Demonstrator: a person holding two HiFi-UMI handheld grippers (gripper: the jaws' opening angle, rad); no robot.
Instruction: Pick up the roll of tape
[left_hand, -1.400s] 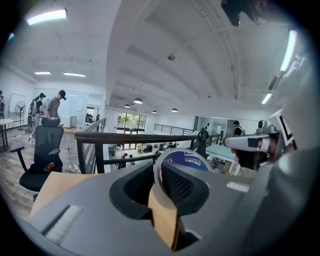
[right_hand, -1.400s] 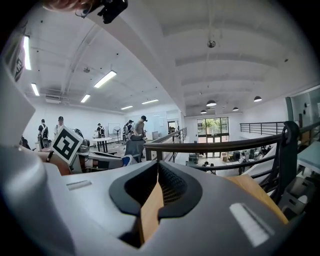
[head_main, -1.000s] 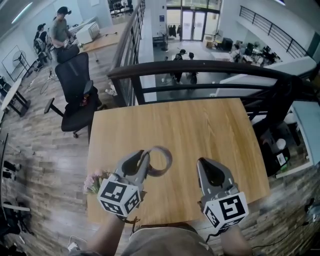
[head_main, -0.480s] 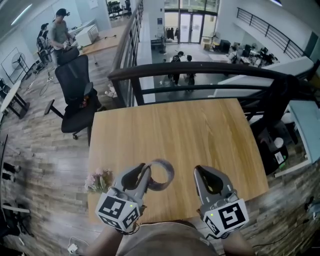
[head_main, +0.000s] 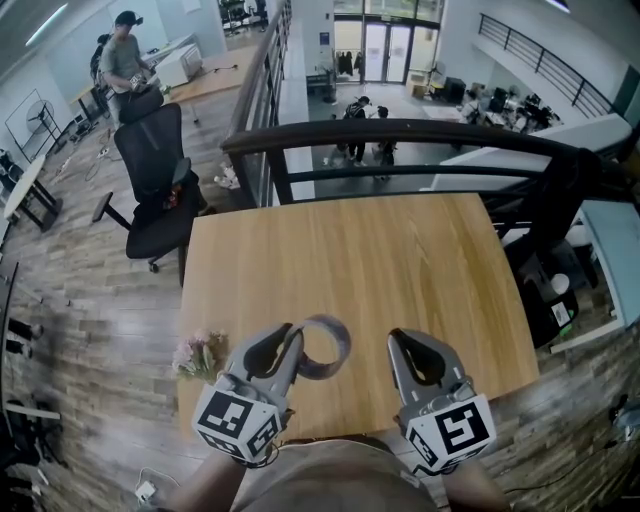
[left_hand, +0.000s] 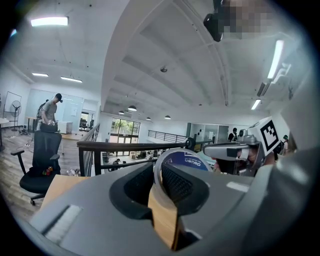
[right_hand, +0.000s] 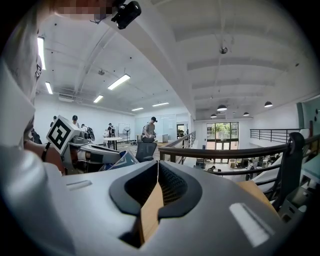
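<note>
Over the near edge of a wooden tabletop (head_main: 380, 260), the left tool (head_main: 290, 342) clamps the wall of the roll of tape (head_main: 343, 345), its blue label (left_hand: 185, 159) bearing white print too small to read, while the right tool (head_main: 402, 342) hangs alongside, closed and empty.

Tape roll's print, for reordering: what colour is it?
The tape roll shows blue with white lettering, clearest in the left gripper view.

Two grippers over one table (head_main: 380, 260): left gripper (head_main: 291, 338), right gripper (head_main: 398, 345). One tape roll (head_main: 327, 347). One chair (head_main: 155, 175), one bunch of flowers (head_main: 197, 353), one railing (head_main: 420, 132). Three people in the head view: one person (head_main: 125, 55) beyond the chair, a pair (head_main: 357, 118) downstairs.
</note>
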